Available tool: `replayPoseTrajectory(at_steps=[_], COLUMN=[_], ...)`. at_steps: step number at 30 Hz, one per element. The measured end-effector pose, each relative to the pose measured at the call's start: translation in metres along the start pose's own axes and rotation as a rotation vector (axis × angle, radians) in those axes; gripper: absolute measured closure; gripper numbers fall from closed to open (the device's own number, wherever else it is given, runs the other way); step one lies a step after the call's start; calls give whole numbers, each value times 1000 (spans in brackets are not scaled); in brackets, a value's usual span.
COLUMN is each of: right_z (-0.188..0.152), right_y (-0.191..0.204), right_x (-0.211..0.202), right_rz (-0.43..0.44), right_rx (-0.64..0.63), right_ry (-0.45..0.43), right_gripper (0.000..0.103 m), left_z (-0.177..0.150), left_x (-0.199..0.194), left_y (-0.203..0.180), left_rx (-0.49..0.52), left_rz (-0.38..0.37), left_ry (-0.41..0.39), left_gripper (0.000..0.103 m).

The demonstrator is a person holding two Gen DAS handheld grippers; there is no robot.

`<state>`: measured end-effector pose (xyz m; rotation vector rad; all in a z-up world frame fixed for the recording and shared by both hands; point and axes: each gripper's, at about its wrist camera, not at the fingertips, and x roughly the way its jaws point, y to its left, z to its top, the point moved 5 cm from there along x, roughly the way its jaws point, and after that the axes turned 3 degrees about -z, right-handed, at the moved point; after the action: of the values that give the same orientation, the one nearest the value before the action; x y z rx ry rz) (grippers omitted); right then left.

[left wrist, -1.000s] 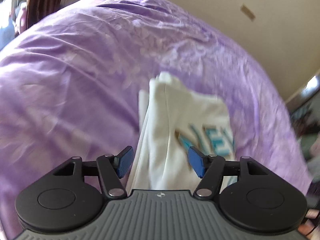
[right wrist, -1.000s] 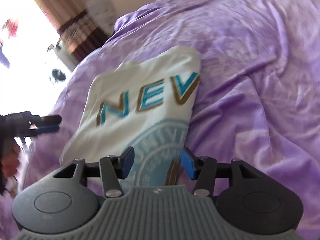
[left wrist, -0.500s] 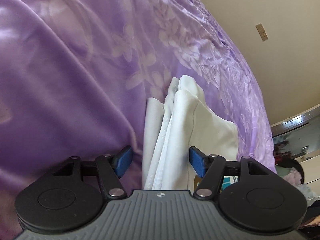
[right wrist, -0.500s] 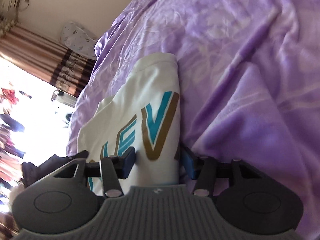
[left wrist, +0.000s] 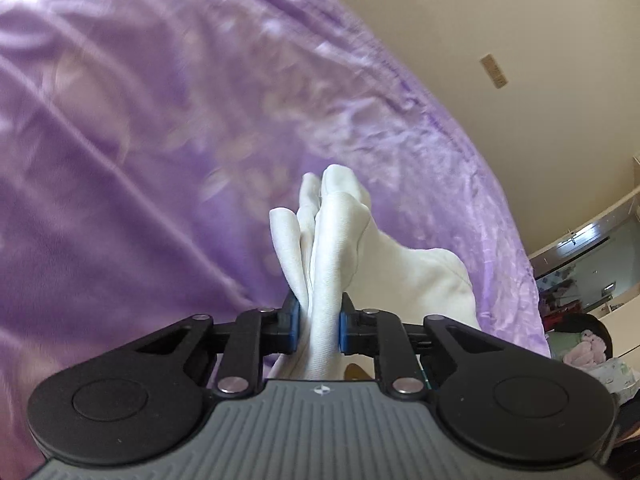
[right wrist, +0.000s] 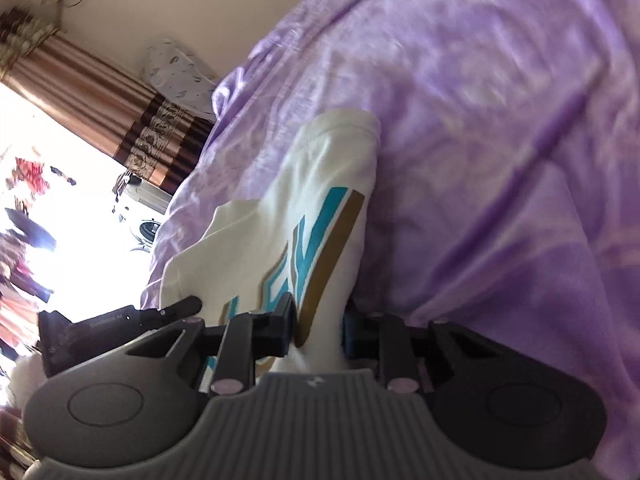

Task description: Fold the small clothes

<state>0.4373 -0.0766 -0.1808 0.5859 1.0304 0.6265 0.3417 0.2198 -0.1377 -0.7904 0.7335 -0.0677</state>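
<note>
Both wrist fisheyes sit low, close over the purple bedspread (left wrist: 160, 140), looking forward; shared: white T-shirt (right wrist: 320, 208), bedspread.

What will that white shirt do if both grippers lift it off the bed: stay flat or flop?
Probably flop: the white shirt already bunches into soft folds where the left hand-held gripper pinches it. It looks thin, so likely light. Held at two edges, with the right hand-held gripper on the printed side, its middle would likely sag toward the purple bedspread.

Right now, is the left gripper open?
No, the left gripper is shut on the shirt, its blue pads pinching bunched white cloth above the purple blanket.
</note>
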Motion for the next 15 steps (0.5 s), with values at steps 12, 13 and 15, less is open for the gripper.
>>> replayPoseTrajectory(at_steps=[12, 13, 15], right_z=[-1, -2, -8], right_y=[70, 75, 83], right_x=[-149, -162, -190], right_rz=[-11, -16, -27], right_rx=[-141, -152, -179], right_ry=[-140, -148, -166], right_gripper=[85, 85, 85], left_z=[-42, -46, -59], left_x=[-102, -108, -121], left_y=[-124, -132, -143], left_rx=[198, 201, 210], left_rz=[-83, -97, -116], left_ry=[-141, -147, -156], left_gripper=[84, 84, 84])
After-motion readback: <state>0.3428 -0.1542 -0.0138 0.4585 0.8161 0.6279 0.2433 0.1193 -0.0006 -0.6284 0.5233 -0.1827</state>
